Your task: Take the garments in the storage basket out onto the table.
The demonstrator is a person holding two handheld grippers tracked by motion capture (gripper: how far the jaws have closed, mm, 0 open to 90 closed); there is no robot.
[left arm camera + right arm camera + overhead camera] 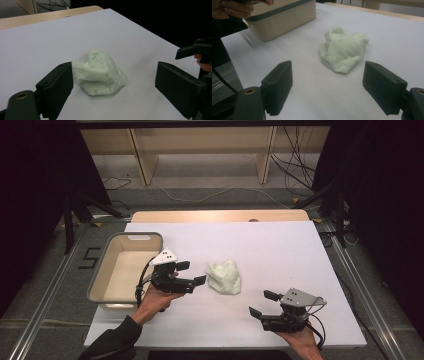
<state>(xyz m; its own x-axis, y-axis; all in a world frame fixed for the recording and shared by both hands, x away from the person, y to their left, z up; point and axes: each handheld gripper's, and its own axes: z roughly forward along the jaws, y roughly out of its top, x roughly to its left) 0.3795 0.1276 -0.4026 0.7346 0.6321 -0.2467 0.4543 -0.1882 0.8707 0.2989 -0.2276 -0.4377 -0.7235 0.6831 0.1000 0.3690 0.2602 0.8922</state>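
Nearest to me, my right gripper hovers low over the front of the white table, jaws spread wide with nothing between them. From its own view the gap frames bare tabletop, and the pale green cloth sits well ahead, apart from both jaws.

A little farther in, my left gripper is closer to the action. Jaws parted here too, empty, aimed at the cloth from its left side. In the left gripper view one jaw tip looks just beside the cloth's edge; I can't tell if it touches.

So, my read: nothing grabbed yet, the pickup is all ahead of me. The cloth lies mid-table in a crumpled heap, soft, folded over itself, with a faint printed pattern and a ribbed hem at one end — possibly a small garment.

Beyond my left hand, at the table's left edge, stands the beige bin with the grey rim, looking empty inside. I'd guess the cloth is bound for it.
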